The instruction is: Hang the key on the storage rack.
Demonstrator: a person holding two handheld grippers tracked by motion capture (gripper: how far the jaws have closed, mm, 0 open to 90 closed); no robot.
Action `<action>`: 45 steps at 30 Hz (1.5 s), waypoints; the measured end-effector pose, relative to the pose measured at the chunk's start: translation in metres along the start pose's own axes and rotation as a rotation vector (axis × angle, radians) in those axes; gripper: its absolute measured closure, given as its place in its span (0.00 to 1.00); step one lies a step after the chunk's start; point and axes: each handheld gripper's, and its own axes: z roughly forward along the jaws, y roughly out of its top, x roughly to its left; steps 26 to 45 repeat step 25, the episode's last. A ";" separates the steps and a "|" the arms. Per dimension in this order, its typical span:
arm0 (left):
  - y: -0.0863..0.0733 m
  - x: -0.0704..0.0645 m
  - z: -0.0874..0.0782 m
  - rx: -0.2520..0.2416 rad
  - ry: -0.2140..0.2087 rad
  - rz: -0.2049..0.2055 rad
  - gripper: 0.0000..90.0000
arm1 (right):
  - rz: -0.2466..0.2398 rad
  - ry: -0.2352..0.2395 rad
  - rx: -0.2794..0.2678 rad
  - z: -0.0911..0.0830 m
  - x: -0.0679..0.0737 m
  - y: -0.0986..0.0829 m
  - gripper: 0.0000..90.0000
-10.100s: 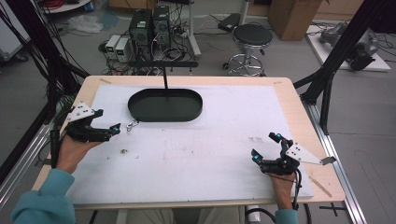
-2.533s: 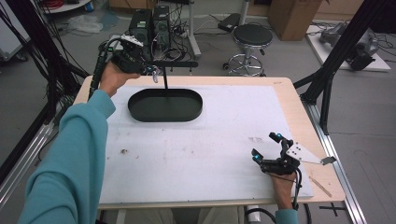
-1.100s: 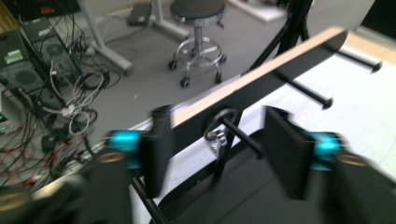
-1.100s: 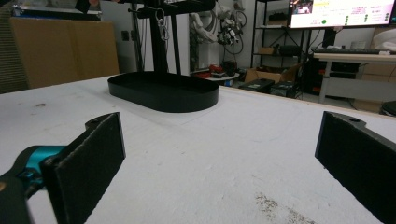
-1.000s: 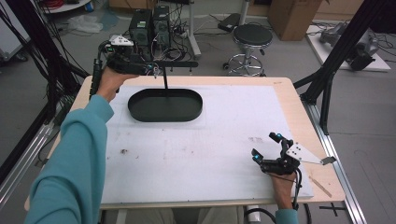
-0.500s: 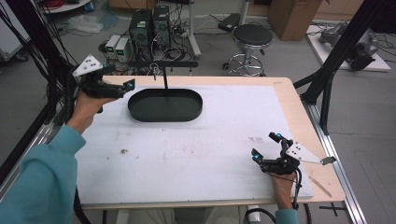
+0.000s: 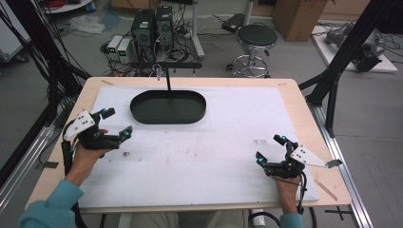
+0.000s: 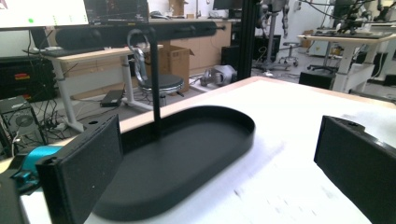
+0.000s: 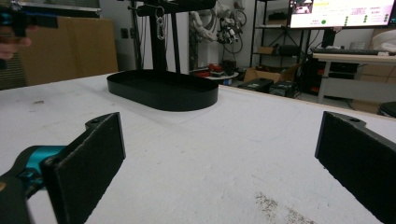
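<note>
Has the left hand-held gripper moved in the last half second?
Yes. The left hand-held gripper has drawn back from the far left corner toward the person, now near and left of the black tray.

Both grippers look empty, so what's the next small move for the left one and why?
Probably set the left gripper down on the white table mat and rest. Its jaws are open and empty, and the silver metal ring hangs on the black stand's crossbar above the black oval tray.

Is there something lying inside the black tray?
No, in the high view the black tray holds nothing but the foot of its own thin black post.
</note>
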 end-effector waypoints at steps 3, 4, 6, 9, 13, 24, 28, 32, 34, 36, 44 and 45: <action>-0.018 -0.007 -0.015 -0.050 0.009 -0.011 0.02 | -0.005 -0.002 -0.001 0.000 0.000 0.000 0.01; -0.025 -0.009 -0.020 -0.062 0.015 -0.031 0.02 | -0.002 -0.002 0.001 0.000 0.001 0.000 0.01; -0.035 -0.011 -0.028 -0.064 0.032 -0.028 0.02 | -0.004 -0.001 -0.001 0.000 0.000 0.000 0.01; -0.044 -0.016 -0.035 -0.072 0.058 -0.027 0.02 | -0.003 0.000 -0.002 0.000 0.000 0.000 0.01; -0.053 -0.021 -0.037 -0.067 0.052 -0.027 0.02 | -0.002 0.000 -0.003 0.000 0.000 0.000 0.01; -0.060 -0.024 -0.039 -0.081 0.092 -0.012 0.02 | -0.004 -0.005 -0.002 0.000 0.001 0.000 0.01; -0.060 -0.024 -0.040 -0.079 0.091 -0.008 0.02 | -0.003 -0.005 -0.002 0.000 0.001 0.000 0.01; -0.060 -0.024 -0.040 -0.079 0.091 -0.008 0.02 | -0.003 -0.005 -0.002 0.000 0.001 0.000 0.01; -0.060 -0.024 -0.040 -0.079 0.091 -0.008 0.02 | -0.003 -0.005 -0.002 0.000 0.001 0.000 0.01; -0.060 -0.024 -0.040 -0.079 0.091 -0.008 0.02 | -0.003 -0.005 -0.002 0.000 0.001 0.000 0.01; -0.060 -0.024 -0.040 -0.079 0.091 -0.008 0.02 | -0.003 -0.005 -0.002 0.000 0.001 0.000 0.01; -0.060 -0.024 -0.040 -0.079 0.091 -0.008 0.02 | -0.003 -0.005 -0.002 0.000 0.001 0.000 0.01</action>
